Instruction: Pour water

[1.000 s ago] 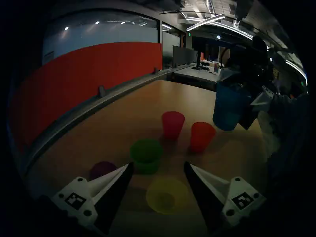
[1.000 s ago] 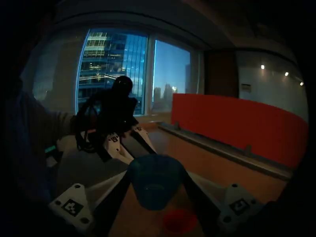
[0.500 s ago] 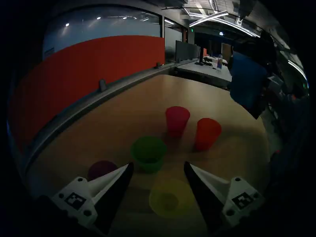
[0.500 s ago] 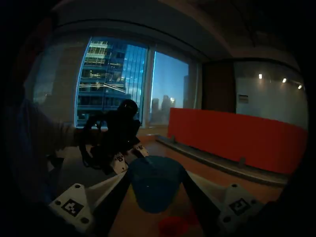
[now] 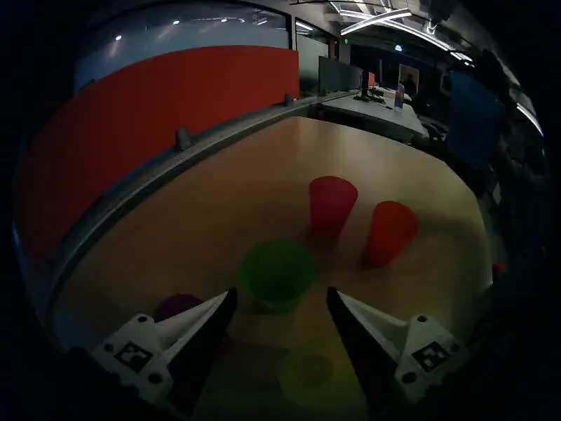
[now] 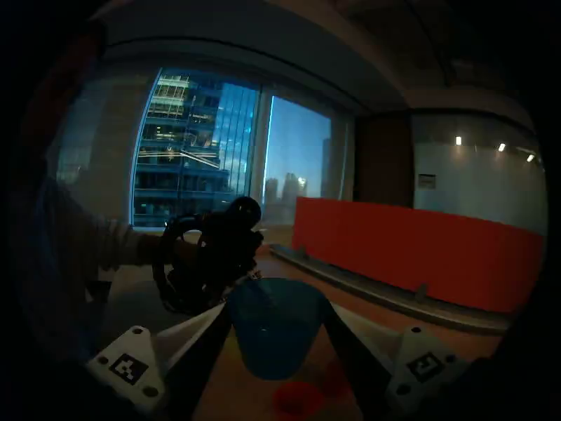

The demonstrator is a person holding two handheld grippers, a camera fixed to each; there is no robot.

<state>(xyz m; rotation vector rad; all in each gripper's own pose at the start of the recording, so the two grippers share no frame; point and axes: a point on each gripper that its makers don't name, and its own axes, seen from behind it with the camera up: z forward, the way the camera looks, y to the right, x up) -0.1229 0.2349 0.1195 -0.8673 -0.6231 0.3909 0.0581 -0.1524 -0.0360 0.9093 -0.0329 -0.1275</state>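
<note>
Presently the right gripper has its jaws closed on a blue cup, one finger pressing each side wall. The cup stands upright between them, rim level, raised clear of the counter. Whether it holds water cannot be confirmed; the interior is too dark to read.

The left gripper has its jaws spread wide with nothing between them, pointing down over the cups on the counter.

Progress, as judged: the source cup is picked up and carried high, off to the right of the row in the left gripper view. No tilt is evident and no stream shows, so pouring appears not yet begun. Moving over a receiving cup, tipping, and setting the blue cup down remain.

Count:
- Grippers: two.
- Cups: six in total.
- On the counter, five, all upright: one green cup nearest the left jaws, one yellow cup below them, one purple cup partly behind the left finger, one pink cup and one orange cup farther out, just beside each other.
- Held: the one blue cup.
</note>
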